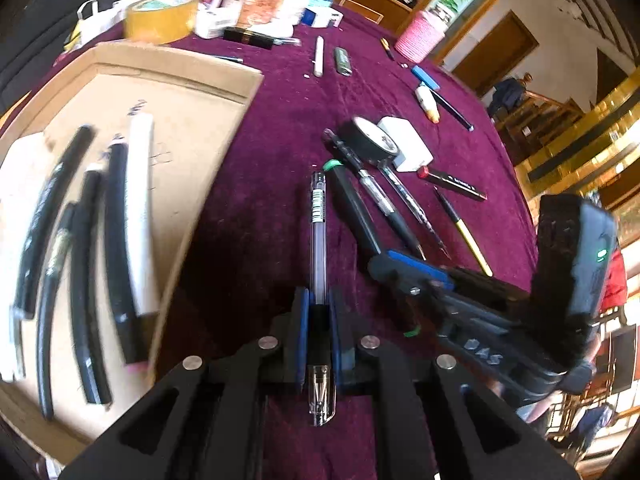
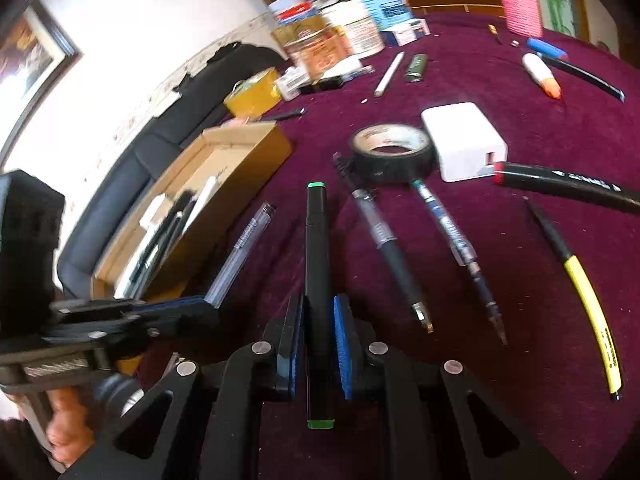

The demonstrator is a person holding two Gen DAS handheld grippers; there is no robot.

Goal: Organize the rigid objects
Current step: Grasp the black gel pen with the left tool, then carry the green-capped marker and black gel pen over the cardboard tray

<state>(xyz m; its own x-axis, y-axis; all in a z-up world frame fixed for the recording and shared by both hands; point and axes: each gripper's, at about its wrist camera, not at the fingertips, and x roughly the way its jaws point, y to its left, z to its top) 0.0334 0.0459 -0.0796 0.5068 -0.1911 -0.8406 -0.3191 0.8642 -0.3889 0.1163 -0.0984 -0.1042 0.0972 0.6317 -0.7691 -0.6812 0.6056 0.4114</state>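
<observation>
My left gripper (image 1: 319, 312) is shut on a clear gel pen (image 1: 319, 232), held just above the purple tablecloth beside a cardboard box (image 1: 192, 120) that holds several pens and markers. My right gripper (image 2: 318, 320) is shut on a black marker with green ends (image 2: 317, 248). The right gripper (image 1: 404, 268) shows in the left wrist view, to the right of the clear pen. The left gripper (image 2: 192, 308) with the clear pen (image 2: 240, 256) shows at left in the right wrist view, near the box (image 2: 240, 148).
On the cloth lie two black pens (image 2: 384, 248), a yellow-handled pen (image 2: 588, 304), a red-tipped marker (image 2: 568, 184), a black tape roll (image 2: 394, 152) and a white charger block (image 2: 464, 140). Jars, a yellow tape roll (image 1: 162, 16) and a pink cup (image 1: 420, 36) stand at the back.
</observation>
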